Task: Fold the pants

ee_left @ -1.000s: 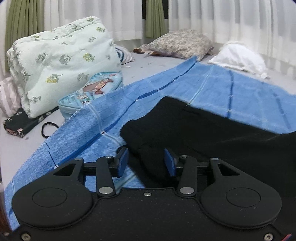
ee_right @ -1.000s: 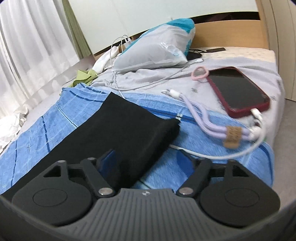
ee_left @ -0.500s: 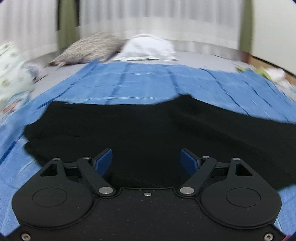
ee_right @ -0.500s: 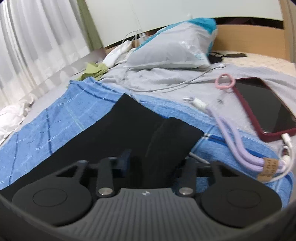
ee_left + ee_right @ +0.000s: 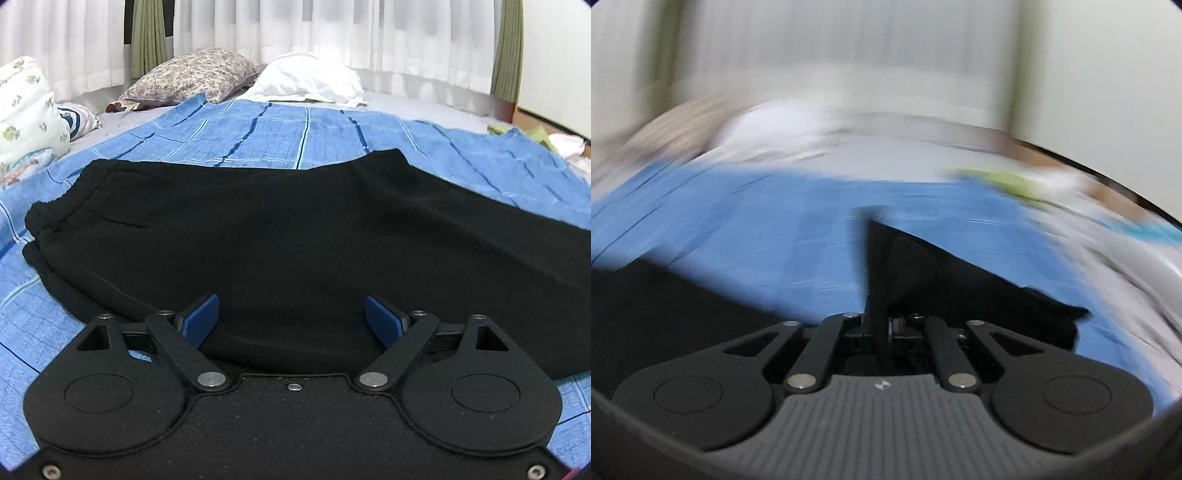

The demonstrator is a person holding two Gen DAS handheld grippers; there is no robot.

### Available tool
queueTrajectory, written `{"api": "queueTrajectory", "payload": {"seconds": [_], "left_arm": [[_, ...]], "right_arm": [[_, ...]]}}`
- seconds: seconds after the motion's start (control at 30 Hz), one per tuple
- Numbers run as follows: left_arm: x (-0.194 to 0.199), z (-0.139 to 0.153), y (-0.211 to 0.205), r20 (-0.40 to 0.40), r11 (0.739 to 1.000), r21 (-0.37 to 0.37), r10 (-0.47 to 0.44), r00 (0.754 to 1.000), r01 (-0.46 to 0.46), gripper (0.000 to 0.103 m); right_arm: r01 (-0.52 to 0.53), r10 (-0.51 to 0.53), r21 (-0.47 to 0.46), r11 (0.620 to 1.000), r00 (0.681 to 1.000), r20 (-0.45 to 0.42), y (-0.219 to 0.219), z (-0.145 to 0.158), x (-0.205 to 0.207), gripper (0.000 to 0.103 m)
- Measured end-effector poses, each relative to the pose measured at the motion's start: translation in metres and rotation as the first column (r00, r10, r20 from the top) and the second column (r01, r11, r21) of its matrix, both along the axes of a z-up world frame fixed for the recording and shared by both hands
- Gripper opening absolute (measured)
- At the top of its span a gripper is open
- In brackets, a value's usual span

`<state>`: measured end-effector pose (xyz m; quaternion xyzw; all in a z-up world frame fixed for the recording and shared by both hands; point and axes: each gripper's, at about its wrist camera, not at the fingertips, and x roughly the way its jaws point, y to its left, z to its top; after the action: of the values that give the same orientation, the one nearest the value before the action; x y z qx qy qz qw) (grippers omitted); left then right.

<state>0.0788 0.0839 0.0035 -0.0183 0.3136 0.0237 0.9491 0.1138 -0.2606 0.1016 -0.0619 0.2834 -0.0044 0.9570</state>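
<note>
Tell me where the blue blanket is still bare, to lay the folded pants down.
The widest bare strip of blanket lies between the pants and the two pillows. A narrower bare patch shows left of the waistband. The far right corner is crowded with green and white cloth.

Blue striped blanket (image 5: 303, 129) across the bed, floral pillow (image 5: 188, 75) & white pillow (image 5: 306, 79) at back, white curtains (image 5: 369, 33) behind.
</note>
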Motion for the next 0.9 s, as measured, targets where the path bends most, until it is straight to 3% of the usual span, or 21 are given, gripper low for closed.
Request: {"api": "queueTrajectory", "payload": {"seconds": [0.07, 0.17, 0.3, 0.43, 0.47, 0.5, 0.53, 0.57, 0.77, 0.9], "left_arm": [[-0.002, -0.001, 0.003, 0.006, 1.0, -0.019, -0.003, 1.0, 0.003, 0.087], [-0.002, 0.0, 0.003, 0.008, 1.0, -0.021, -0.009, 1.0, 0.009, 0.09], [0.0, -0.001, 0.0, 0.007, 1.0, 0.002, -0.014, 1.0, 0.014, 0.093], [0.0, -0.002, -0.003, 0.007, 1.0, 0.006, -0.018, 1.0, 0.018, 0.094], [0.0, -0.002, -0.002, 0.007, 1.0, 0.007, -0.018, 1.0, 0.018, 0.094], [0.0, -0.002, -0.002, 0.007, 1.0, 0.006, -0.018, 1.0, 0.018, 0.094], [-0.001, -0.002, -0.003, 0.007, 1.0, 0.005, -0.018, 1.0, 0.018, 0.094], [-0.001, -0.002, -0.003, 0.007, 1.0, 0.005, -0.019, 1.0, 0.018, 0.094], [-0.001, -0.002, -0.004, 0.008, 1.0, 0.009, -0.019, 1.0, 0.019, 0.094], [-0.001, -0.002, -0.005, 0.009, 1.0, 0.014, -0.02, 1.0, 0.02, 0.095]], "right_arm": [[-0.167, 0.166, -0.026, 0.986, 0.985, -0.056, 0.062, -0.025, -0.001, 0.007], [-0.297, 0.29, -0.036, 0.954, 0.948, -0.135, 0.116, -0.064, -0.01, 0.007], [-0.324, 0.315, -0.086, 0.942, 0.943, -0.108, 0.138, -0.081, -0.032, 0.006], [-0.33, 0.327, -0.025, 0.944, 0.94, -0.095, 0.132, -0.076, -0.042, 0.01], [-0.343, 0.34, -0.029, 0.939, 0.936, -0.093, 0.133, -0.077, -0.045, 0.034], [-0.358, 0.353, -0.035, 0.933, 0.93, -0.099, 0.134, -0.077, -0.047, 0.05], [-0.372, 0.368, -0.036, 0.927, 0.925, -0.097, 0.138, -0.075, -0.051, 0.058], [-0.389, 0.385, -0.027, 0.921, 0.918, -0.092, 0.137, -0.072, -0.054, 0.073], [-0.459, 0.467, 0.1, 0.883, 0.881, -0.071, 0.112, -0.055, -0.078, 0.082], [-0.39, 0.404, 0.237, 0.889, 0.915, -0.01, 0.072, -0.039, -0.077, 0.085]]}}
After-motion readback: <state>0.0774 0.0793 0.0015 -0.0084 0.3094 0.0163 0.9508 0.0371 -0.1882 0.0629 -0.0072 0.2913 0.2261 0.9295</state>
